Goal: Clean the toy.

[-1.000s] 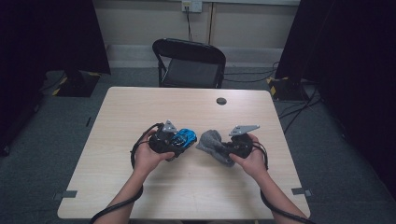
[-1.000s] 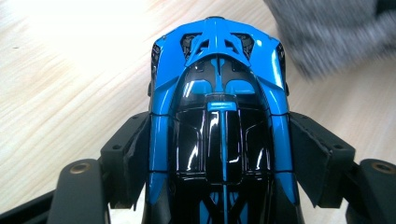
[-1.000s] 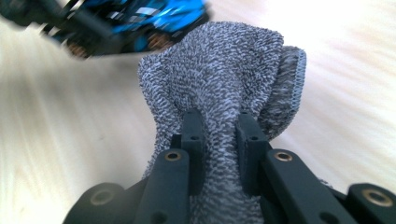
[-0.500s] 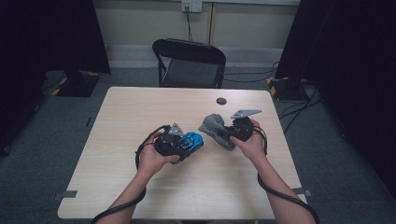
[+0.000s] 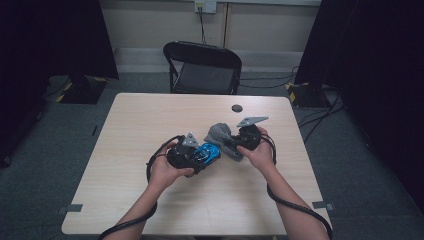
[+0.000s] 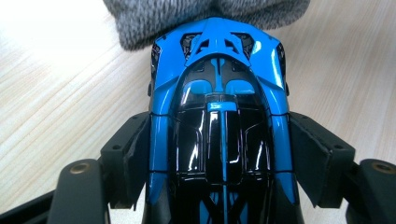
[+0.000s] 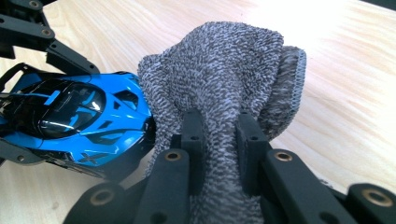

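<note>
Near the middle of the surface, a little toward its near edge, the left hand-held gripper has its black jaws closed against both flanks of a blue and black toy sports car, gripping it about halfway along its body; the car's nose points toward the right edge. Just beyond it and slightly closer to the right edge, the right hand-held gripper has its jaws drawn close together, pinching a bunched fold of a grey knitted cloth. The cloth rises above the jaws in a loose hump and presses against the front end of the car. Farther off, near the far edge, a small dark round object lies on the surface, well apart from both hands. Behind the far edge stands a black folding chair.
</note>
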`<state>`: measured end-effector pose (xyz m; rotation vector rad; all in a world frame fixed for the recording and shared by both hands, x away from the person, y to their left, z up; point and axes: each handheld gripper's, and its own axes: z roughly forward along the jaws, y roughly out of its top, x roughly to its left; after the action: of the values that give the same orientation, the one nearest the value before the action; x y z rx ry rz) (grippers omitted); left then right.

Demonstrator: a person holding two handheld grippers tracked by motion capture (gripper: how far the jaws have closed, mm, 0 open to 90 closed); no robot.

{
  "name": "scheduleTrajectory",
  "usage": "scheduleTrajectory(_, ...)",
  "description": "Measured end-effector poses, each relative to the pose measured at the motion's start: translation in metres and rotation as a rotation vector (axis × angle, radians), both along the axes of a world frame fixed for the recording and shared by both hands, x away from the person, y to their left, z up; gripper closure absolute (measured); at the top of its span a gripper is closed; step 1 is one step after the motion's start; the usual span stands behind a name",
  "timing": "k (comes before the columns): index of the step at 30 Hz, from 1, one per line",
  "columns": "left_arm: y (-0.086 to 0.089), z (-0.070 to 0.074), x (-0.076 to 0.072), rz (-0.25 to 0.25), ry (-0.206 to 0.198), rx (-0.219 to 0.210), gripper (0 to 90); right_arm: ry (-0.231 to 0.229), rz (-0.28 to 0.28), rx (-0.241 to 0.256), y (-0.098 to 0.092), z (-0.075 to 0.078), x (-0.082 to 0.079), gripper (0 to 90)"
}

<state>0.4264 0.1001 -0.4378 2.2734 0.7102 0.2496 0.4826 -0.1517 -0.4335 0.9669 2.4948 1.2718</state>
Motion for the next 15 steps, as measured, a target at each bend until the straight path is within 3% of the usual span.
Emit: scheduleTrajectory(15,0.009,-0.006,0.005,0.037,0.010,0.019,28.0,0.016,0.069,0.018,0.004,-0.004,-0.011,77.4)
